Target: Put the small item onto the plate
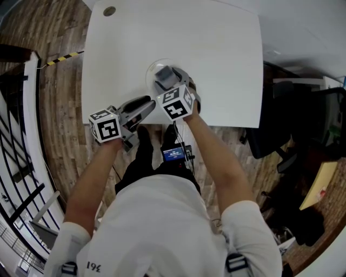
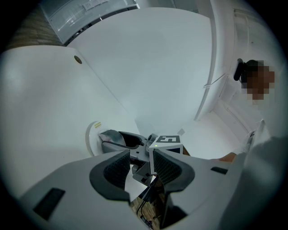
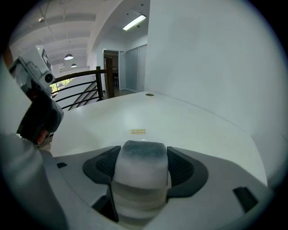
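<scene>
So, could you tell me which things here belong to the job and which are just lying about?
Job: block, shut in the right gripper; plate; table.
Lying about: open, empty left gripper; cable hole; dark chair.

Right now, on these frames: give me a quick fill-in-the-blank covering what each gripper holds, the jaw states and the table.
1. The right gripper holds the small item over the plate, which stands on a ____ table.
2. The left gripper holds ____.
3. The left gripper's jaws stand ____, while the right gripper's jaws are shut.

Missing words: white; nothing; open
</scene>
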The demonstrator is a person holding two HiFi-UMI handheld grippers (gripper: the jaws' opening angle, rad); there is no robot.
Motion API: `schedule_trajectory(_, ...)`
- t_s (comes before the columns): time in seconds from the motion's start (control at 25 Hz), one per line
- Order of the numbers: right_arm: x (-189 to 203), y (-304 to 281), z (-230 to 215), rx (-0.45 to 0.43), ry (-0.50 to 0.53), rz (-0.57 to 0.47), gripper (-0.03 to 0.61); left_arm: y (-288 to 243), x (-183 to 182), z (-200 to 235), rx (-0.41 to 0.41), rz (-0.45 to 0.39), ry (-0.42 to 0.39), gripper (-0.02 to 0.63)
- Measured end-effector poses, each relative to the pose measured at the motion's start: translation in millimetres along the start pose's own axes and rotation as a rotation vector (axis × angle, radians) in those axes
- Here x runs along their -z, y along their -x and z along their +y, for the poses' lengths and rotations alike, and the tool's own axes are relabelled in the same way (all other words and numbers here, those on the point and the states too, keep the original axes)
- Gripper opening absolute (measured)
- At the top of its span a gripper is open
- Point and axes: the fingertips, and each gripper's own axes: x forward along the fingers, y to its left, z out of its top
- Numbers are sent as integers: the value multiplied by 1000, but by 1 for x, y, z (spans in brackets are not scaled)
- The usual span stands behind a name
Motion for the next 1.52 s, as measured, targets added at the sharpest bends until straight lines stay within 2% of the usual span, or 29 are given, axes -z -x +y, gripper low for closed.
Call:
schedule_trajectory(0.52,6,-5,0,-9,-65,18,310,3,3,1,-5,0,-1,147)
schedule_trajectory(1.08,10,-5,-3,-24,-78,34,310,4,7,-2,-13,-11,6,147)
schedule_trajectory(1.52,0,11,-4,-5,-65,11,310,8,-8,-9,-8,-50,-14,147)
